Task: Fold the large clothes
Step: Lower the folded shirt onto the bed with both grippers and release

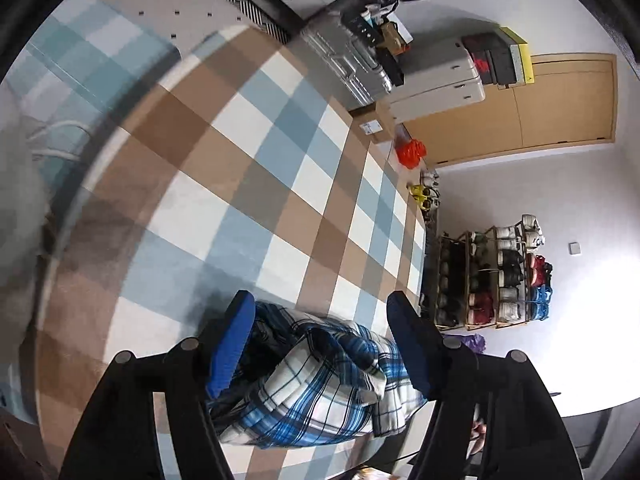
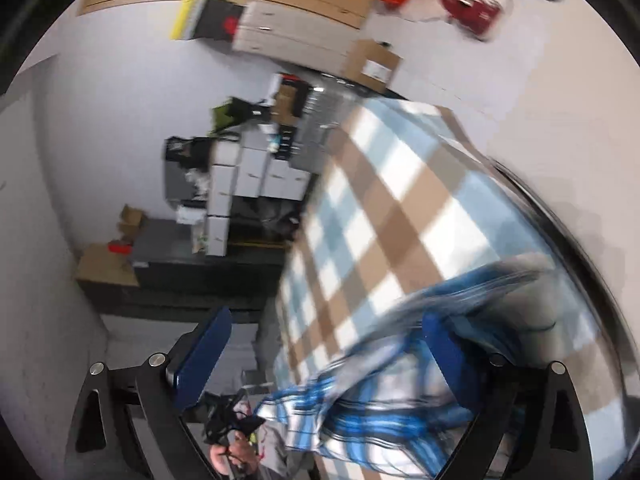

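Plaid shirt (image 1: 316,380) lies bunched on the checked cloth (image 1: 248,168), unfolded. Left gripper (image 1: 324,344) and right gripper (image 2: 328,352) stand wide, gripping nothing. Next: find an edge and spread flat.

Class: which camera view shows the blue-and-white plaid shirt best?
The left wrist view: the crumpled blue-and-white plaid shirt lies sharp on the checked cloth. The right wrist view shows it only motion-blurred and partly hidden.

Both wrist views look close down over the same checked tablecloth (image 1: 248,168) (image 2: 400,200).
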### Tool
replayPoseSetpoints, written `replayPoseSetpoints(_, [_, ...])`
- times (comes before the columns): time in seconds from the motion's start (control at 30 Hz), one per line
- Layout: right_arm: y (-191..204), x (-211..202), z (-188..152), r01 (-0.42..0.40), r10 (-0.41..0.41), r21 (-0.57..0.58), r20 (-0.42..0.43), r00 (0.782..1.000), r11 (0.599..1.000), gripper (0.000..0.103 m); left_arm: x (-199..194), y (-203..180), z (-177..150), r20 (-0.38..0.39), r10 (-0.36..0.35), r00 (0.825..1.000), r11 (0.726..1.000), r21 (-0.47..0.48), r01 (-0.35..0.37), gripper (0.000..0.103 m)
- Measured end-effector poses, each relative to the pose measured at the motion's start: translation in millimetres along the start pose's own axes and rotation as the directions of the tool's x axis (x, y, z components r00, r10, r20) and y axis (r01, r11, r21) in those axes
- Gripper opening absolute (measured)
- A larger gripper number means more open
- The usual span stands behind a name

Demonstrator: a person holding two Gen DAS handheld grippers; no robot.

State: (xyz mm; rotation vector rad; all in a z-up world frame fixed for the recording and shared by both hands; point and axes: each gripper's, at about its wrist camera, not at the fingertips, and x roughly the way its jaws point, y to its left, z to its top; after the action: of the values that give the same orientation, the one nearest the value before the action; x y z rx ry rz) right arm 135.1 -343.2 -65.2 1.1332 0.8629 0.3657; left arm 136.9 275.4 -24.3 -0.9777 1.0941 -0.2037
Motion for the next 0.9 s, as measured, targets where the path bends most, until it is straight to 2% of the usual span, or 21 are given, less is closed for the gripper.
replayPoseSetpoints(0.07, [11.2,-13.2,0.3,-0.018,0.022,-0.070,0.054,0.998,0.997,0.098,2.4,-9.2,-11.8,-0.012,0.033,0.999,0.998,0.050,-0.032,0.064])
replayPoseSetpoints(0.13, [19.7,-22.6,-7.8,-0.056,0.067,-0.131,0.084,0.994,0.990,0.100,8.4,-24.6,-32.6,-0.053,0.062,0.997,0.988,0.145,-0.054,0.064])
replayPoseSetpoints(0.23, [33.3,-19.3,-33.4,-0.006,0.017,-0.239,0.040,0.999,0.971,0.103,13.8,-49.8,-78.2,-0.094,0.107,0.990,0.938,0.339,-0.070,0.064])
replayPoseSetpoints(0.3, [38.8,-16.9,-61.2,0.040,-0.042,-0.334,0.000,0.999,0.942,0.103,20.4,-65.0,-112.9,-0.095,0.169,0.981,0.878,0.468,-0.106,0.064])
replayPoseSetpoints(0.37, [41.0,-10.6,-86.8,0.114,-0.132,-0.425,-0.013,0.991,0.898,0.103,30.1,-74.8,-142.6,-0.090,0.221,0.971,0.814,0.565,-0.133,0.064])
replayPoseSetpoints(0.4, [41.1,-5.4,-100.3,0.148,-0.179,-0.473,-0.021,0.984,0.869,0.103,37.1,-78.2,-153.6,-0.096,0.237,0.967,0.792,0.596,-0.135,0.064])
replayPoseSetpoints(0.47, [41.7,11.9,-120.2,0.237,-0.297,-0.553,-0.020,0.955,0.799,0.103,56.3,-85.5,-167.2,-0.118,0.262,0.958,0.751,0.648,-0.126,0.064])
replayPoseSetpoints(0.53, [45.2,40.5,-138.1,0.267,-0.381,-0.653,-0.036,0.924,0.708,0.103,78.7,-94.1,-169.8,-0.107,0.314,0.943,0.722,0.672,-0.164,0.064])
replayPoseSetpoints(0.57, [47.7,54.2,-143.4,0.295,-0.426,-0.681,-0.027,0.904,0.670,0.103,86.7,-98.4,-167.3,-0.109,0.309,0.945,0.725,0.670,-0.160,0.064])
replayPoseSetpoints(0.63, [48.6,84.1,-147.5,0.324,-0.494,-0.711,-0.037,0.869,0.624,0.103,105.3,-107.1,-154.9,-0.106,0.305,0.946,0.739,0.654,-0.165,0.064])
replayPoseSetpoints(0.7, [49.0,113.7,-147.4,0.314,-0.532,-0.733,-0.077,0.843,0.603,0.103,126.6,-111.3,-134.4,-0.135,0.301,0.944,0.774,0.613,-0.159,0.064])
replayPoseSetpoints(0.77, [49.6,143.3,-141.3,0.314,-0.562,-0.739,-0.106,0.820,0.597,0.102,137.7,-112.1,-119.7,-0.143,0.295,0.945,0.801,0.575,-0.163,0.064])
replayPoseSetpoints(0.83, [51.4,161.2,-132.7,0.313,-0.569,-0.734,-0.119,0.814,0.602,0.102,145.6,-114.3,-106.1,-0.119,0.309,0.944,0.797,0.574,-0.188,0.064])
replayPoseSetpoints(0.9, [52.7,179.5,-116.3,0.324,-0.567,-0.709,-0.129,0.813,0.626,0.102,147.7,-114.9,-91.7,-0.086,0.314,0.945,0.788,0.579,-0.209,0.064])
